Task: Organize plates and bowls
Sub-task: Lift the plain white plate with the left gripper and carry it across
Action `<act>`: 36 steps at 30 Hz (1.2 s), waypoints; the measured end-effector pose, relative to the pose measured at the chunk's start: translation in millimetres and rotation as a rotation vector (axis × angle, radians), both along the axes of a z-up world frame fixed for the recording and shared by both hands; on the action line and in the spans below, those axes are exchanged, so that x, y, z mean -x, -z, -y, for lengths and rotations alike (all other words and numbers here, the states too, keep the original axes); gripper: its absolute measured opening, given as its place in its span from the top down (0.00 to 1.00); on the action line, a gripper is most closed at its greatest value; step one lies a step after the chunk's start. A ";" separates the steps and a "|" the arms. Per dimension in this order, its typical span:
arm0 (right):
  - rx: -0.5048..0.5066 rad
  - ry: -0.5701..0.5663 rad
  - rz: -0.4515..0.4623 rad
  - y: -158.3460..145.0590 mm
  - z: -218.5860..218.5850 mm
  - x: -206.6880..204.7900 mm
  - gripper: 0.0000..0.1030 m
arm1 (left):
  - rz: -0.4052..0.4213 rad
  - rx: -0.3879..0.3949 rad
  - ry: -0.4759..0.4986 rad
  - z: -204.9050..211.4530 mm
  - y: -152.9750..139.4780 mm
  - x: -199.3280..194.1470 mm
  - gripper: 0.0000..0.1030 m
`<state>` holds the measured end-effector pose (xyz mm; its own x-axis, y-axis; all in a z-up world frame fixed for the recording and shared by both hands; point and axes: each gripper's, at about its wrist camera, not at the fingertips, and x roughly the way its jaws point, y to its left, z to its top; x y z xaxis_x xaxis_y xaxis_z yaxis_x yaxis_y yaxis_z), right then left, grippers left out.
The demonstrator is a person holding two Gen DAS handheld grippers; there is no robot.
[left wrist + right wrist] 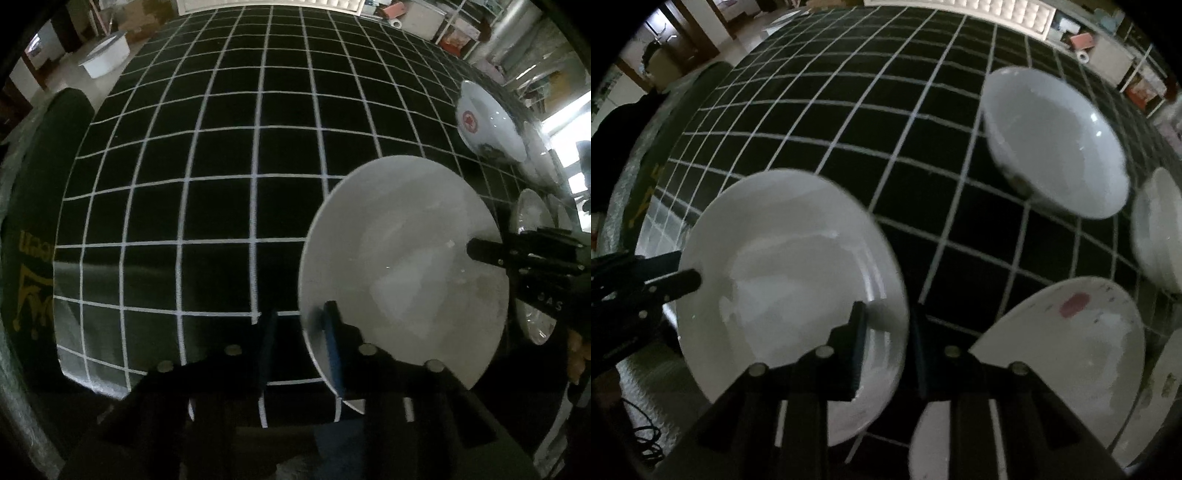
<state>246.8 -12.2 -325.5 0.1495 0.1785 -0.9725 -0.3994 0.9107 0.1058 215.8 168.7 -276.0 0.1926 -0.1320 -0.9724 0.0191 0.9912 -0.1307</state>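
Both claws grip one round white ceramic plate (790,280) above the black grid-lined tablecloth (221,147). The left gripper (301,339) pinches its left rim, the right gripper (886,332) its right rim. A white bowl (1056,144) sits beyond the right claw.

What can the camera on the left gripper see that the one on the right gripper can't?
Only the left wrist view: a red emblem on a bowl, and a white tub. Only the right wrist view: a pink mark on a nearby plate. Both: the white plate over the checked cloth, with the left gripper and right gripper clamped on opposite rims.
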 end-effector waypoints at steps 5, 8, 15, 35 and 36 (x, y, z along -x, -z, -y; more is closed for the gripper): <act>0.019 0.033 -0.011 4.8 -8.5 -4.2 0.77 | 0.001 -0.048 0.032 15.0 1.7 -0.8 0.87; 0.026 0.048 -0.003 5.6 -8.8 -0.4 0.77 | -0.005 -0.045 0.019 15.0 3.1 -1.4 0.87; -0.032 0.109 0.007 8.2 -2.7 5.5 0.77 | 0.002 -0.064 0.005 17.0 4.9 -2.9 0.87; 0.027 0.134 -0.050 -4.0 -2.2 -19.9 0.78 | 0.000 -0.053 -0.061 -3.0 -0.5 -10.0 0.88; 0.020 0.139 -0.056 -2.3 -0.1 -20.0 0.78 | -0.003 -0.055 -0.057 -3.0 -0.2 -9.8 0.88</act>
